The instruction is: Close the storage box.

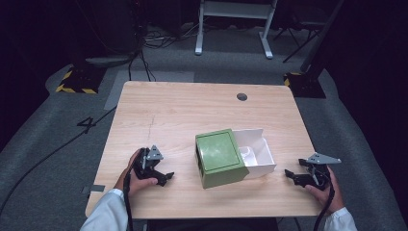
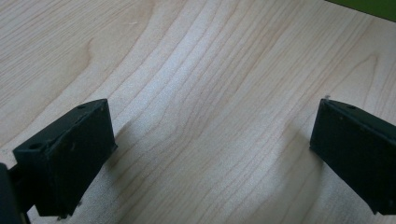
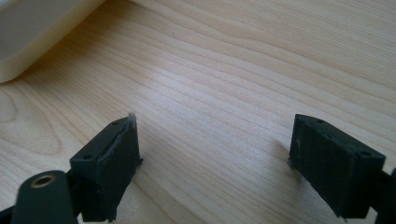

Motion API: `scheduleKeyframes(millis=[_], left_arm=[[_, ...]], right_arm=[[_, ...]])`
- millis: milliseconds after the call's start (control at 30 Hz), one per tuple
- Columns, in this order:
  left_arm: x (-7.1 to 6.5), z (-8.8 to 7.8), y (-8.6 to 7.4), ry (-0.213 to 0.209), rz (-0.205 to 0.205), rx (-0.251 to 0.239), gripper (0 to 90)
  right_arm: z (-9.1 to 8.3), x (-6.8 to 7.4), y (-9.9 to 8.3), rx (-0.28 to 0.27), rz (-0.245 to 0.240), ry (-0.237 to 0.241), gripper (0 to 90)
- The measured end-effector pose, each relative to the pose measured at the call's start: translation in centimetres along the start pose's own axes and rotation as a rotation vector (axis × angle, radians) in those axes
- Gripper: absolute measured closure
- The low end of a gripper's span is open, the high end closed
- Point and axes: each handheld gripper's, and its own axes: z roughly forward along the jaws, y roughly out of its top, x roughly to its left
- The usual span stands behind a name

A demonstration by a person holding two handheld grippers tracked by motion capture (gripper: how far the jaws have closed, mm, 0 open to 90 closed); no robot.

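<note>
Both claws, left (image 1: 161, 177) and right (image 1: 294, 176), gape wide, empty; a one-sided push could skid the box (image 1: 219, 158) at centre frame across the worktop (image 1: 168, 110).

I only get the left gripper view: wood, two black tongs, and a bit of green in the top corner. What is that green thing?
Observer: It is a green box in the middle of the table, as the high view shows.
Operator: Is it closed up?
Observer: No, a white tray sticks out of its right side like a drawer.
Operator: Where is the other hand?
Observer: The right gripper rests near the table's right edge, past the tray, pointing toward the box.
Operator: Is it holding anything?
Observer: No. In the right gripper view its tongs stand wide apart over bare wood.
</note>
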Motion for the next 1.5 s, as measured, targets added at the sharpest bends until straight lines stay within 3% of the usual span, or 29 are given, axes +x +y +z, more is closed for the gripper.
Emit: scheduleKeyframes(millis=[500, 700, 900, 1100, 1500], left_arm=[[0.0, 0.0, 0.0, 0.002, -0.002, -0.001, 0.1], [-0.1, 0.0, 0.0, 0.001, -0.006, 0.0, 0.2], [-0.1, 0.0, 0.0, 0.002, -0.005, -0.001, 0.2], [-0.1, 0.0, 0.0, 0.002, -0.005, -0.001, 0.2], [-0.1, 0.0, 0.0, 0.002, -0.005, -0.001, 0.2]], right_arm=[[0.0, -0.4, 0.2, 0.011, 0.011, 0.001, 17.8], [0.1, -0.5, 0.8, -0.001, -0.012, 0.002, 21.9], [-1.2, -0.9, 2.5, -0.055, -0.009, 0.031, 22.8], [-2.2, -0.2, 4.9, -0.082, -0.058, 0.04, 23.1], [-0.6, 1.3, 9.0, -0.062, -0.128, 0.073, 27.4]])
